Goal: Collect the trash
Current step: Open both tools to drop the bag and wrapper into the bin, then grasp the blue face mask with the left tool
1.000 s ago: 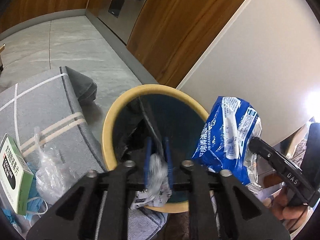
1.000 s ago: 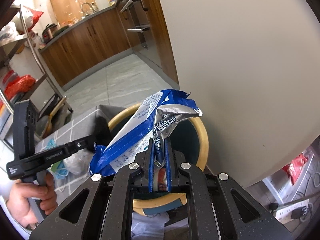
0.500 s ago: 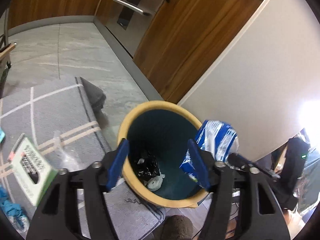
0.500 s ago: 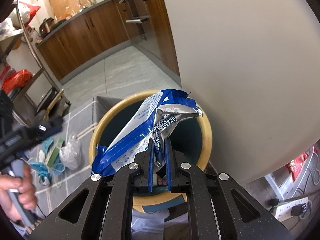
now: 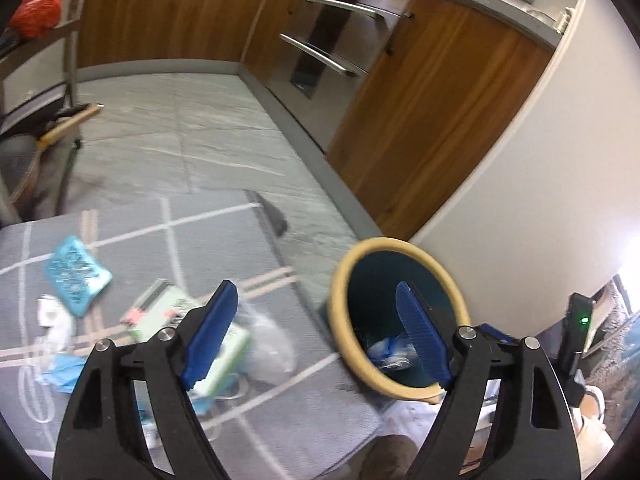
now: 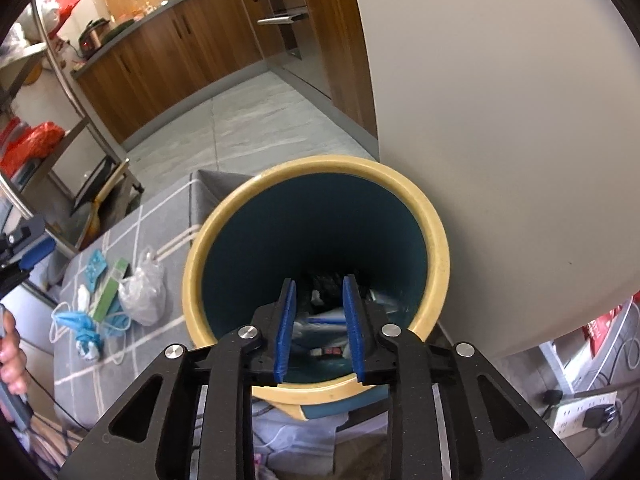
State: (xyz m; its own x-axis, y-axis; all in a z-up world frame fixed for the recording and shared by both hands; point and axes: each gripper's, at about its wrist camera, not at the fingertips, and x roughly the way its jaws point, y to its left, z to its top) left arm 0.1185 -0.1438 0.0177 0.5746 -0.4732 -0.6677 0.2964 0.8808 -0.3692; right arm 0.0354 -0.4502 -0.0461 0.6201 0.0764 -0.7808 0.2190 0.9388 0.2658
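Observation:
A dark teal bin with a yellow rim (image 6: 434,236) stands by the wall; it also shows in the left wrist view (image 5: 340,312). The blue and white wrapper (image 5: 390,350) lies inside it with other trash (image 6: 320,316). My right gripper (image 6: 319,292) is open and empty right above the bin mouth. My left gripper (image 5: 318,304) is wide open and empty, high above the rug's edge, left of the bin. On the grey rug lie a clear plastic bag (image 5: 268,350), a green and white box (image 5: 168,312), a teal packet (image 5: 74,274) and blue masks (image 6: 82,326).
A white wall (image 6: 500,120) rises right behind the bin. Wooden kitchen cabinets (image 5: 420,120) and an oven line the far side of the tiled floor. A metal shelf rack (image 6: 60,92) stands at the left. A power strip (image 6: 588,416) lies at the lower right.
My right gripper opened and the blue wrapper dropped into the bin. My left gripper let its crumpled trash fall in, opened wide, and pulled up and left.

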